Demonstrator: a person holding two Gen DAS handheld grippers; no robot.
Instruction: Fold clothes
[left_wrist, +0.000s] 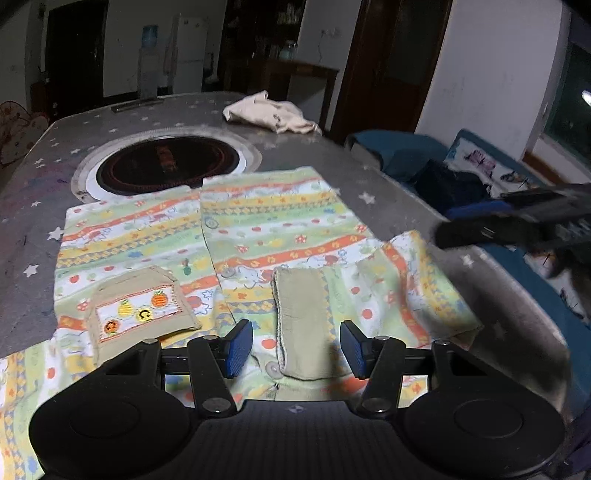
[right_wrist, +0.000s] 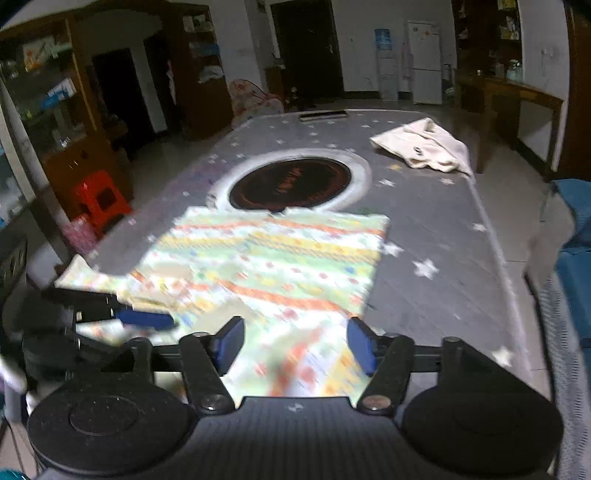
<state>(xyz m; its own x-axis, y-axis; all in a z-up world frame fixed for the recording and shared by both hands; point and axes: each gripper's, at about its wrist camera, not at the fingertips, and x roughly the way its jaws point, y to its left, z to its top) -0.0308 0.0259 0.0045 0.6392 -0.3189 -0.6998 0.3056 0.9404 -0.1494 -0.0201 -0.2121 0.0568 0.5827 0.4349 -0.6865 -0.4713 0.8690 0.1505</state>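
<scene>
**Sleeve laid in, both grippers clear of the cloth**

The table (left_wrist: 388, 184), covered in a grey star-print cloth with a round dark inset (left_wrist: 168, 166) at its middle, gives the flat bed a fold needs. On its near half lies the striped shirt (left_wrist: 258, 229), front up and spread smooth, so its edges can serve as fold lines. A cream garment (left_wrist: 271, 114) waits bunched at the far edge, out of the way. The shirt's sleeve (left_wrist: 369, 295) on the right side lies turned in over the body, tan cuff (left_wrist: 301, 325) inward, probably the first fold. The left gripper (left_wrist: 296, 345) hovers over that cuff, jaws apart and holding nothing. The right gripper (right_wrist: 295, 345), in a blurred view, also seems parted and empty.
</scene>
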